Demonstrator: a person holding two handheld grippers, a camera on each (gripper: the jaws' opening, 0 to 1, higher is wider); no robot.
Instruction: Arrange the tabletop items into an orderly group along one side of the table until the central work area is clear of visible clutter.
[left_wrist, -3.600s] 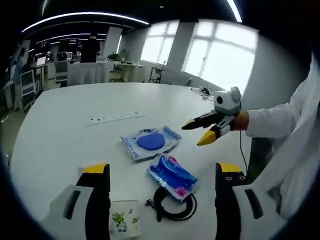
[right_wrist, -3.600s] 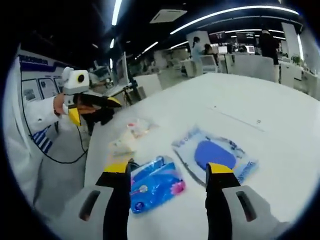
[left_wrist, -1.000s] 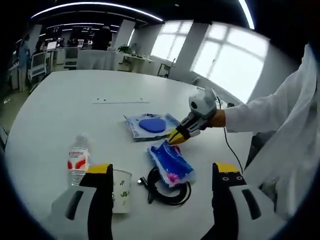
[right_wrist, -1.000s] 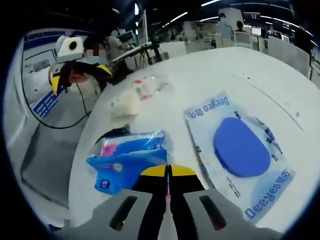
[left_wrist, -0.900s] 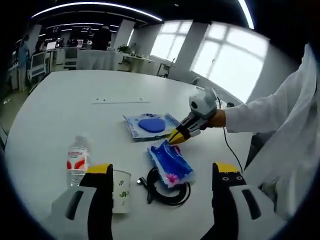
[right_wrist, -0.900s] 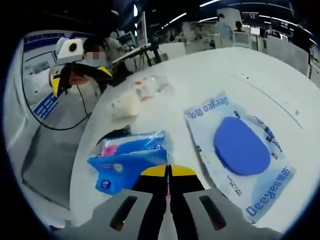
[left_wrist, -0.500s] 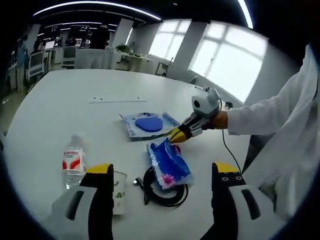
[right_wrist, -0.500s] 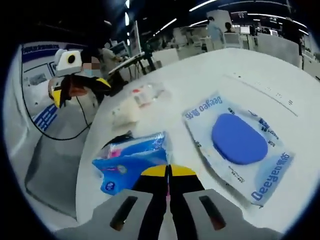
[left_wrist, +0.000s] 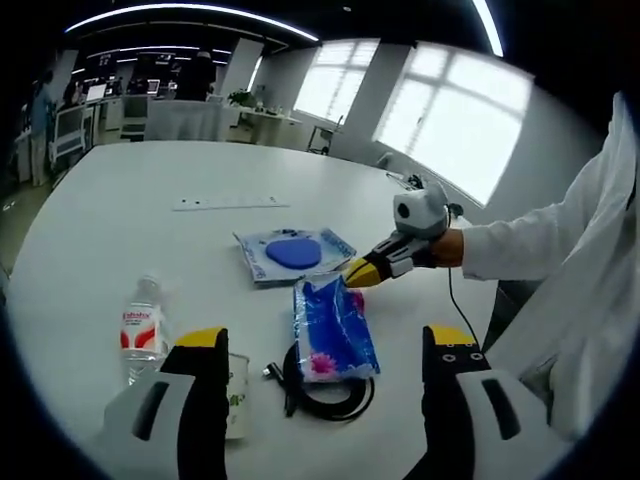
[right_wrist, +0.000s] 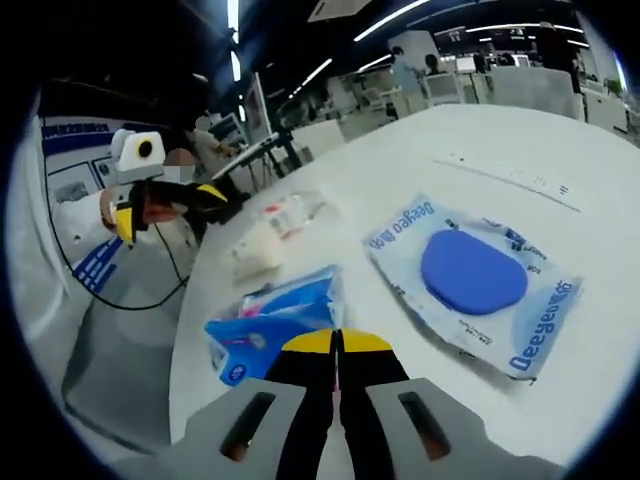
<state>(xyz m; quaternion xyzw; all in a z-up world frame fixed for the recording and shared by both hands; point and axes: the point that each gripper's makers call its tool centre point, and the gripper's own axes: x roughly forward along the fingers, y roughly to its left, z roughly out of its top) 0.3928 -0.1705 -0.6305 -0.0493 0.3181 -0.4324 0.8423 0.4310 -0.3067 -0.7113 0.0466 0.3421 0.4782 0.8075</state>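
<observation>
Across the round white table (left_wrist: 120, 220), everything is best placed from one landmark: the flat clear packet with the blue oval pad inside (left_wrist: 292, 252). It lies toward the middle of the table. Just on the person's side of it is the crinkly blue plastic pouch with pink print (left_wrist: 331, 327), one end lifted, the other resting over a coiled black cable (left_wrist: 325, 395). Further to the left of the packet stand a clear plastic water bottle with a red label (left_wrist: 143, 330) and, close beside it, a white paper cup with green print (left_wrist: 235, 395). Beyond the packet lies a thin white strip (left_wrist: 226, 203).

The right gripper (left_wrist: 358, 273), held by a white-sleeved arm (left_wrist: 560, 240), has its yellow-tipped jaws pressed together on an edge of the blue pouch. The left gripper (left_wrist: 320, 350) hangs over the cup and cable with its jaws wide apart, holding nothing.

By my judgement the pouch is being dragged toward the table's side. To do it well, keep the pinch firm on the film, lift enough that the pouch clears the cable instead of snagging it, and set it down flat next to the cup.

Count: one packet, one pouch, one cable, one bottle, one cup, one strip, two grippers.
</observation>
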